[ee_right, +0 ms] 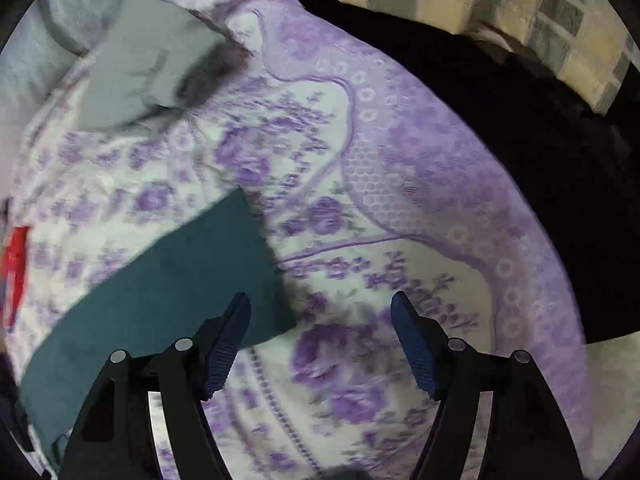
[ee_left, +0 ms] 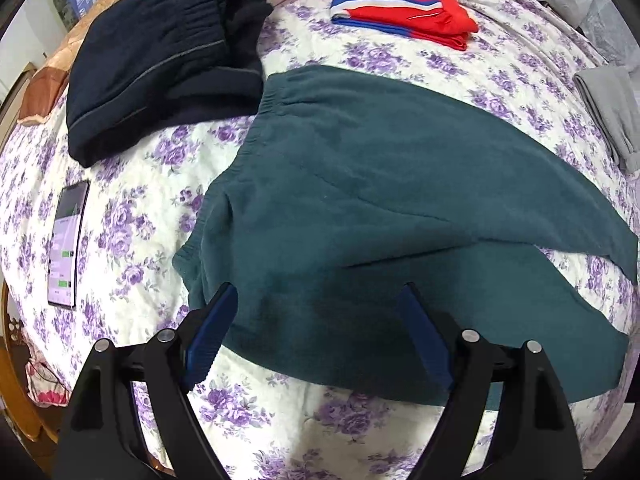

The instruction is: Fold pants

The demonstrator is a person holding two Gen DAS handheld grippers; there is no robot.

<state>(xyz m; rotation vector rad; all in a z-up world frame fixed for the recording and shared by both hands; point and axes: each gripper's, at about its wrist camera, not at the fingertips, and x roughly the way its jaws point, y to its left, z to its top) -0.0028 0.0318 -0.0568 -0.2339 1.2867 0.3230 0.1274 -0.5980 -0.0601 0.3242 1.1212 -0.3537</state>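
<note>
Dark green pants (ee_left: 360, 184) lie spread on the flowered bedspread (ee_left: 132, 208), waistband toward the left and legs running off to the right. My left gripper (ee_left: 316, 294) hovers open over the near part of the pants with nothing between its blue pads. In the right wrist view one green leg end (ee_right: 172, 280) lies across the bedspread (ee_right: 360, 240). My right gripper (ee_right: 320, 304) is open just past that leg's cuff, its left pad over the cuff's edge, nothing clamped.
Folded dark navy pants (ee_left: 168, 52) lie at the far left and a folded red, white and blue garment (ee_left: 400, 8) behind. A grey garment (ee_left: 612, 108) lies at the right, also grey garment (ee_right: 140, 64). A phone (ee_left: 66, 244) rests at the left. A black cloth (ee_right: 540, 160) lies at the right.
</note>
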